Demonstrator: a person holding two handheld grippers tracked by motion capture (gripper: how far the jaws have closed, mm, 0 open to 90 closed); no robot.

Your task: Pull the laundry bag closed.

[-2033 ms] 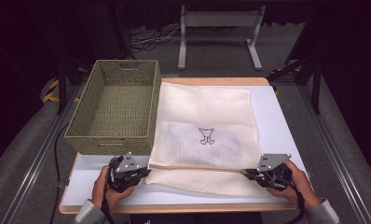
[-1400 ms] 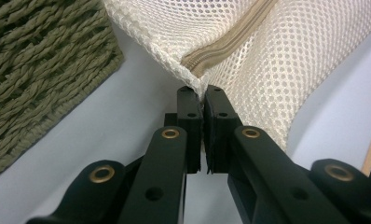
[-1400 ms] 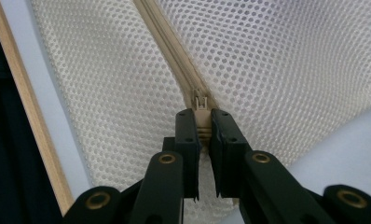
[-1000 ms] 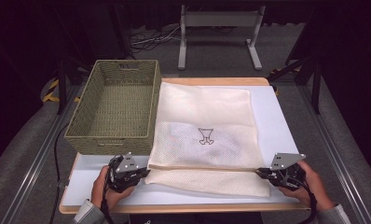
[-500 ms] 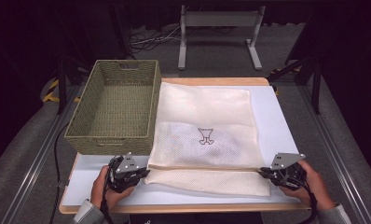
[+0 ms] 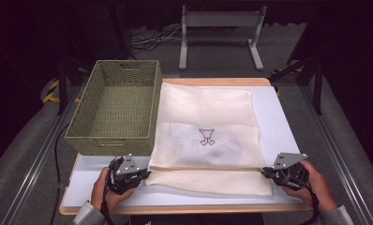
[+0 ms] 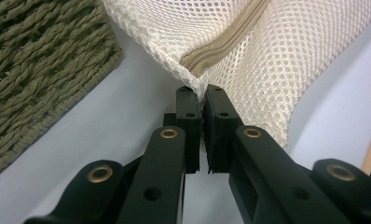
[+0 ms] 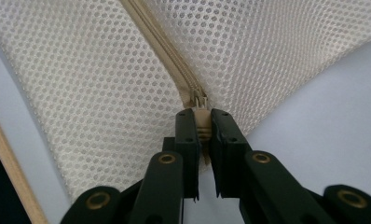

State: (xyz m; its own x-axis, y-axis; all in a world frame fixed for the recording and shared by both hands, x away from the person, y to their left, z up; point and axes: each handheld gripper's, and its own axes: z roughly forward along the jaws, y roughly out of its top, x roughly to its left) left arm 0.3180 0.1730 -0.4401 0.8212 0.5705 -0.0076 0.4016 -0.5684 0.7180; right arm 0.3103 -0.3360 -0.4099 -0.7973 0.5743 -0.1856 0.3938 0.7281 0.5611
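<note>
The mesh bag (image 6: 205, 140) lies flat on the white surface (image 6: 278, 117), just right of the woven basket (image 6: 114, 105). At its near left corner, the left gripper (image 6: 140, 175) has its fingers (image 7: 189, 109) closed on the bag's edge where the zipper (image 7: 223, 42) ends, likely anchoring the fabric. Along the near seam to the right, the right gripper (image 6: 268, 171) pinches the zipper pull (image 8: 200, 119) between closed fingers (image 8: 187, 128), so the zipper line stretches taut between both hands, ready for sliding.
</note>
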